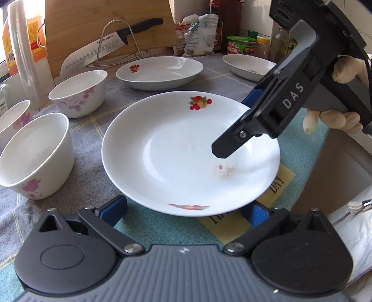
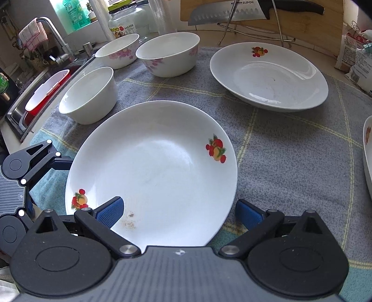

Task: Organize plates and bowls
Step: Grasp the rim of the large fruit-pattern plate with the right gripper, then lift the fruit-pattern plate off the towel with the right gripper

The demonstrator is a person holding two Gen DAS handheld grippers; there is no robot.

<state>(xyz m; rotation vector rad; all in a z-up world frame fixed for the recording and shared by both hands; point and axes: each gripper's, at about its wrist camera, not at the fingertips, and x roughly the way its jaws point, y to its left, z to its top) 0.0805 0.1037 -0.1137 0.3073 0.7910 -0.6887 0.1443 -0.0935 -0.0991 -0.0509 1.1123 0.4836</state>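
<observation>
Right gripper [image 2: 179, 212], jaws spread, straddles the near plate [image 2: 153, 167] rim at 6 o'clock; left gripper [image 1: 186, 210], also spread, stands at its 9 o'clock.

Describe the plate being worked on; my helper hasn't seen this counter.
On the grey checked cloth, it is the plate nearest both grippers. Unlike the other fruit-printed plate by the knife rack, it has brown crumbs near its rim.

Bare cloth [image 2: 290, 148] open right of near plate [image 2: 151, 167]; three bowls [image 2: 89, 95] crowd its left, second plate [image 2: 269, 76] behind, knife rack [image 2: 251, 21] blocks back edge
</observation>
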